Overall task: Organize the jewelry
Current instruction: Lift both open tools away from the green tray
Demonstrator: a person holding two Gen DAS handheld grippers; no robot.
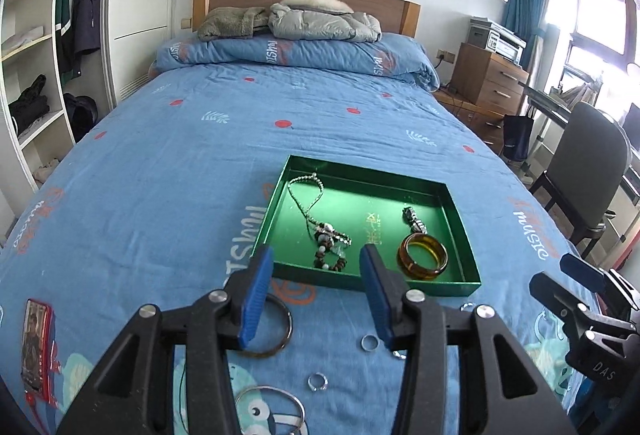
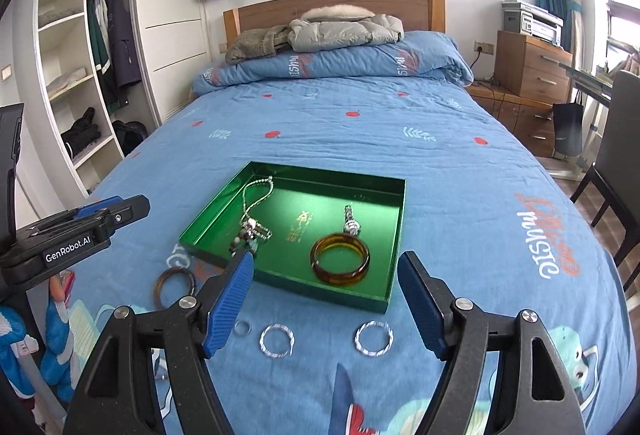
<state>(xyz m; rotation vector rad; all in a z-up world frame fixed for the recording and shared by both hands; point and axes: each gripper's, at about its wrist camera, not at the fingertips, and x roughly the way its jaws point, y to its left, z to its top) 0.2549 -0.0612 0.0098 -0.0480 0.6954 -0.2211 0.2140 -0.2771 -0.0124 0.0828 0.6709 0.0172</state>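
A green tray (image 1: 280, 191) (image 2: 396, 219) lies on the blue bedspread. It holds a silver bead necklace (image 1: 308, 195) (image 2: 256, 195), a dark bead bracelet (image 1: 330, 261), a small watch (image 1: 414, 221) (image 2: 351, 223) and an amber bangle (image 1: 422, 257) (image 2: 340, 261). In front of the tray lie a dark bangle (image 1: 282, 331) (image 2: 175, 285), small silver rings (image 1: 369, 342) (image 1: 318, 381) (image 2: 241, 328), twisted silver rings (image 2: 277, 341) (image 2: 374, 338) and thin silver bangles (image 1: 272, 407). My left gripper (image 1: 316, 299) is open and empty above the loose pieces. My right gripper (image 2: 324, 307) is open and empty above the twisted rings.
A red phone-like object (image 1: 38, 347) lies at the left on the bed. Folded duvet (image 1: 296, 53) and jackets (image 1: 320, 21) lie at the headboard. A wardrobe (image 2: 80, 75) stands left; a chair (image 1: 588, 171), drawers (image 1: 488, 79) and a desk stand right.
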